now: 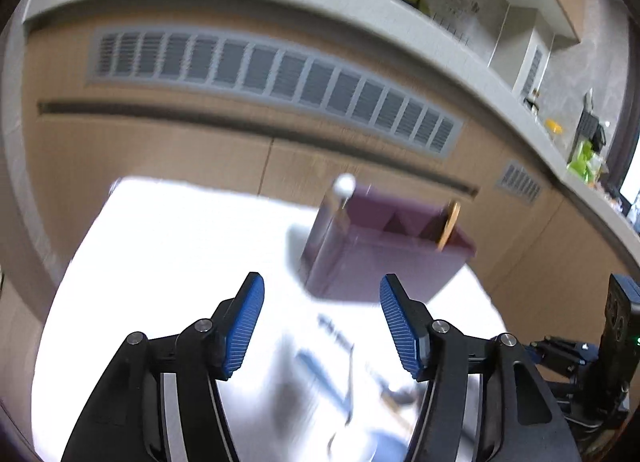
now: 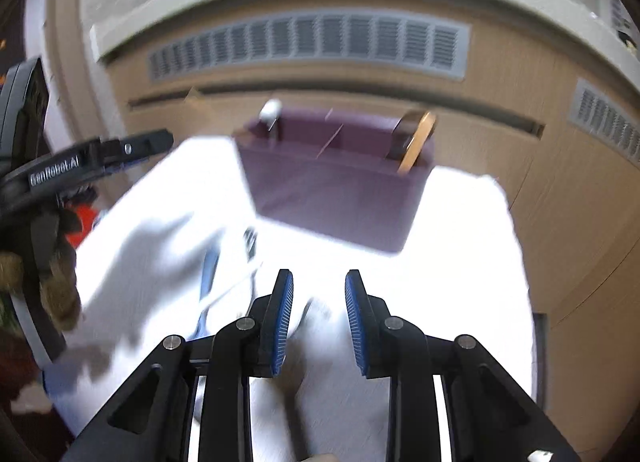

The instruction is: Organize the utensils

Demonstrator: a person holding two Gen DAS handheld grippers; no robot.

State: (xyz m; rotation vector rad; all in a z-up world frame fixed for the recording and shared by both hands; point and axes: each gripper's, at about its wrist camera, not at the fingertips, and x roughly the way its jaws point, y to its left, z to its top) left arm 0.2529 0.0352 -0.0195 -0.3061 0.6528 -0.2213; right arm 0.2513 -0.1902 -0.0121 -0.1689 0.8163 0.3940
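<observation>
Organizer box (image 2: 336, 190): matt purple plastic. Worktop (image 1: 180, 262) beneath it: smooth, white, glaring. Gripper fingers (image 1: 244, 326): ribbed blue rubbery pads on black plastic. Cabinet (image 2: 500, 150) behind box: matt wood-grain.

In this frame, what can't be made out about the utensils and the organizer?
- Loose utensils on the white table: motion blur in both wrist views hides their type and count.
- Purple organizer: compartment interiors hidden by its front wall.
- White-tipped item and wooden piece: lower parts hidden inside; identity unclear.
</observation>
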